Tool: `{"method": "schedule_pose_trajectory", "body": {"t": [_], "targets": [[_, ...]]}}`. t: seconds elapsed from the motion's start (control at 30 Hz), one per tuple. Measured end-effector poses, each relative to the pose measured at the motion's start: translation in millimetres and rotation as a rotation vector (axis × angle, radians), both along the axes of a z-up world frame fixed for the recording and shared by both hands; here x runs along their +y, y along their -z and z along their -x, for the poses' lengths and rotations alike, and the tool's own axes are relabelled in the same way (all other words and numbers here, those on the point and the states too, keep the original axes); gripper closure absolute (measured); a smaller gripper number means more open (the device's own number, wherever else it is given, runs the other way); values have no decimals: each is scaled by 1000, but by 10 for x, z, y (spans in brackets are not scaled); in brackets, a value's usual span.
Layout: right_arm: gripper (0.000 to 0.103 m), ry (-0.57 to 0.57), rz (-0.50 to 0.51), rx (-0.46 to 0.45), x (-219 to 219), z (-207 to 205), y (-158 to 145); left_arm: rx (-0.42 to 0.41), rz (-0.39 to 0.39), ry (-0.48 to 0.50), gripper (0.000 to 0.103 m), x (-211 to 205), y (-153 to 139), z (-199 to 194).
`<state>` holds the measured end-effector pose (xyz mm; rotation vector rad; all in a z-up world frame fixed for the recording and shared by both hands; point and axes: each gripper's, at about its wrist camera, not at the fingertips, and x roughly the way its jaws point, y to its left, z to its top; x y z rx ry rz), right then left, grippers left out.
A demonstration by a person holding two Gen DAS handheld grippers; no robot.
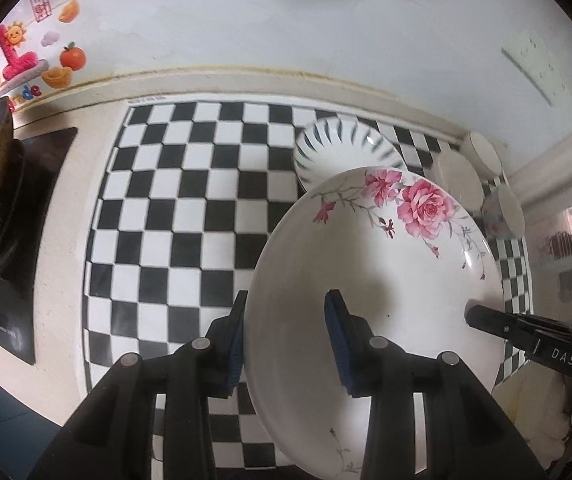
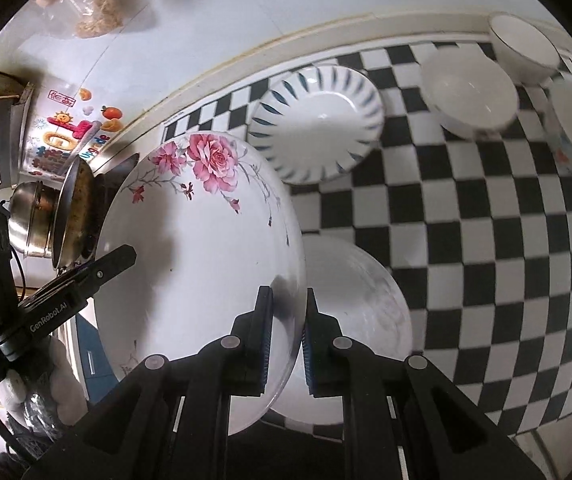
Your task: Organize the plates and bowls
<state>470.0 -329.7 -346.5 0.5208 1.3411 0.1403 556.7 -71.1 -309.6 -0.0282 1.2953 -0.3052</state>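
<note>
The rose plate [image 2: 205, 248] hangs tilted above the checkered mat [image 1: 157, 208]; the right gripper [image 2: 288, 344] pinches its right rim; the left gripper [image 1: 286, 344] straddles its left rim, jaws wide, grip unclear; striped plate [image 2: 318, 120] and white bowls [image 2: 470, 92] sit behind; open mat lies left.

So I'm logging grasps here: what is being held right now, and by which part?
The rose plate, by its rim. The right gripper pinches its right edge; the left gripper straddles the opposite edge, apparently gripping.
</note>
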Motion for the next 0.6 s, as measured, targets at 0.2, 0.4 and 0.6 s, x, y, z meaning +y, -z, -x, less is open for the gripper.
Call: {"method": "schedule_pose_trajectory", "body": {"t": [0.2, 0.4, 0.6], "targets": [[88, 14, 0, 47, -160, 216, 315, 67, -54, 32, 69, -212, 353, 156], [88, 22, 2, 105, -268, 350, 676, 135, -107, 51, 69, -352, 732, 271], [88, 17, 8, 153, -319, 405, 940, 192, -138, 61, 68, -418, 993, 321]]}}
